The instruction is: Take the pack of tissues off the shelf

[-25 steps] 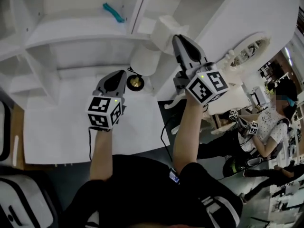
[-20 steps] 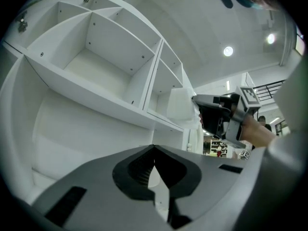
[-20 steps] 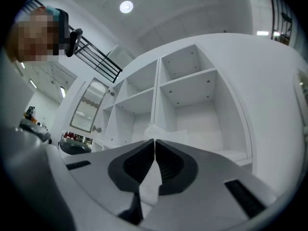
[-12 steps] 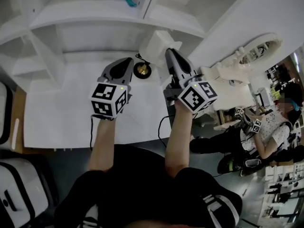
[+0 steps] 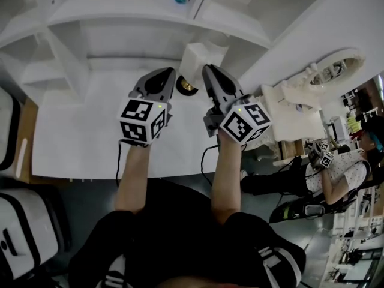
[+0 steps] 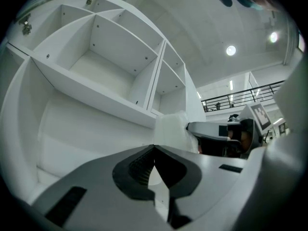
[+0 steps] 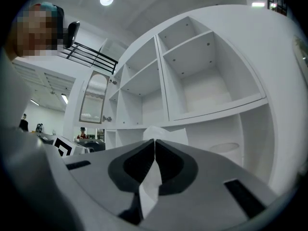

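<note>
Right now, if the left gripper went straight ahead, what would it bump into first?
Probably the pack of tissues, pinched in the right gripper, just ahead of the left gripper. Otherwise the shelf's back wall; depth is unclear.

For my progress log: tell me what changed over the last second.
The right gripper, shut on the pack of tissues, carried it away from the shelf, left toward the left gripper; the gap between them narrowed. Its grip held throughout, and the left gripper, shut and empty, barely moved.
</note>
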A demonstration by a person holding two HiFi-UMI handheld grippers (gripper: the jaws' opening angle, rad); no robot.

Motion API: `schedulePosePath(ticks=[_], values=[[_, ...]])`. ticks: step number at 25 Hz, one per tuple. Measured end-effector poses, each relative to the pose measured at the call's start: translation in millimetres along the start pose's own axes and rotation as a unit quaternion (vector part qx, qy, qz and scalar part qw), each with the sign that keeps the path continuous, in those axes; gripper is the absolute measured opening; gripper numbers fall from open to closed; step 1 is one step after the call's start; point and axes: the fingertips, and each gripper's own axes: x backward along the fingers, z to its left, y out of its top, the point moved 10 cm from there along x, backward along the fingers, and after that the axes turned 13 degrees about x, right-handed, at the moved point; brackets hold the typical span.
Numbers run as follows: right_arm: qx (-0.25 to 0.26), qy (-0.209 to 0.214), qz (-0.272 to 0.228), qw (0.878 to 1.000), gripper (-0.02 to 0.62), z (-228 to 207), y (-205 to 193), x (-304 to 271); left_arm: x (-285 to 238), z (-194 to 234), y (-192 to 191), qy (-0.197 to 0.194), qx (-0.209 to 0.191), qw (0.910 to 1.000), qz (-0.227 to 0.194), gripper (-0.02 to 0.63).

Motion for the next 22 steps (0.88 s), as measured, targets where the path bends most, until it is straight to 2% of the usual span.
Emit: schedulePosePath(ticks=[15, 22], values=[[-0.001, -0.028, 0.005, 1.000, 0.025, 1.3, -20.4, 18.0, 6.2, -16.0, -9.6, 0.003, -0.013, 0.9999, 0.011, 0.011], [-0.011, -0.017, 0.009, 1.000, 0.023, 8.2, -31.0, 17.5, 16.7, -21.8, -10.8, 0.021, -0.031, 0.9993, 0.003, 0.010]])
